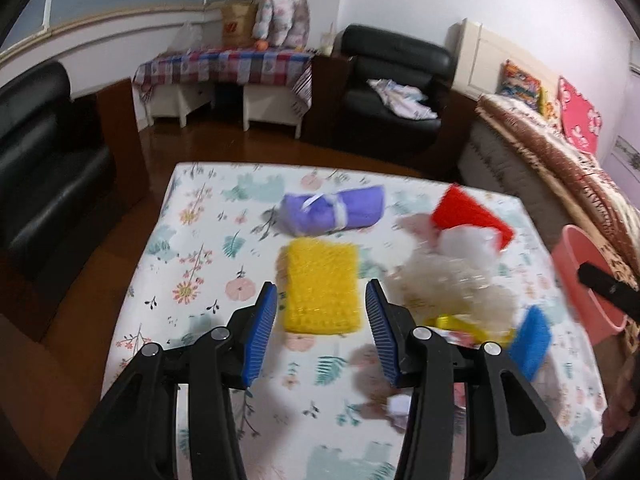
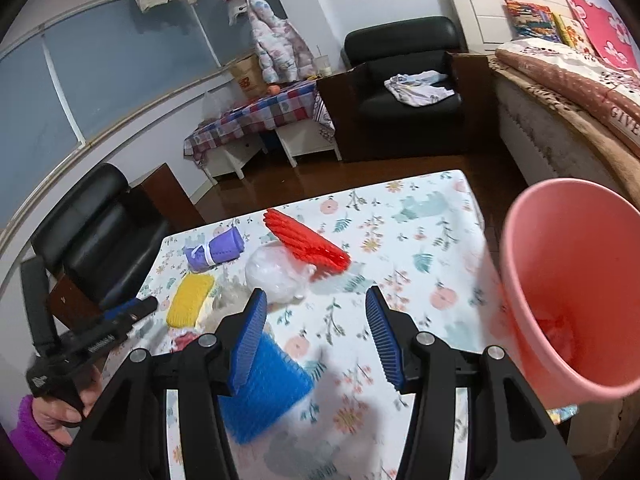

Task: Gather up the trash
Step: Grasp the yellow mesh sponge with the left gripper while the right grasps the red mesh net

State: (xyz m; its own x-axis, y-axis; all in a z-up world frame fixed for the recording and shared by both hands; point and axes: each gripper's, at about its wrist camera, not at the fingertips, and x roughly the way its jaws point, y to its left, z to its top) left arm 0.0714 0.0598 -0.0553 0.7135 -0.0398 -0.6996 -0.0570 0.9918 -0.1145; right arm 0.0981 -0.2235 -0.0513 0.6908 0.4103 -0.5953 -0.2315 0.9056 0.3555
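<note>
On the floral-cloth table (image 1: pixel 192 240) lie a yellow scrub pad (image 1: pixel 320 292), a purple rolled cloth (image 1: pixel 332 210), a red pad (image 1: pixel 468 212), crumpled clear plastic (image 1: pixel 452 284), a yellow wrapper (image 1: pixel 460 324) and a blue pad (image 1: pixel 530 340). My left gripper (image 1: pixel 322 292) hovers open, and the yellow pad lies on the table just beyond its fingertips. My right gripper (image 2: pixel 316 294) is open above the table (image 2: pixel 420 240), empty, with the blue pad (image 2: pixel 272 392) under its left finger. The plastic (image 2: pixel 276 274) and red pad (image 2: pixel 308 244) lie ahead. A pink bin (image 2: pixel 560 280) stands at the right with some reddish trash inside.
A hand in a purple sleeve (image 2: pixel 52 412) holds the left gripper (image 2: pixel 132 308) at the table's left side. Black armchairs (image 1: pixel 392 92) (image 1: pixel 44 168), a plaid-covered side table (image 1: pixel 224 68) and a bed (image 1: pixel 560 152) ring the table over a wooden floor.
</note>
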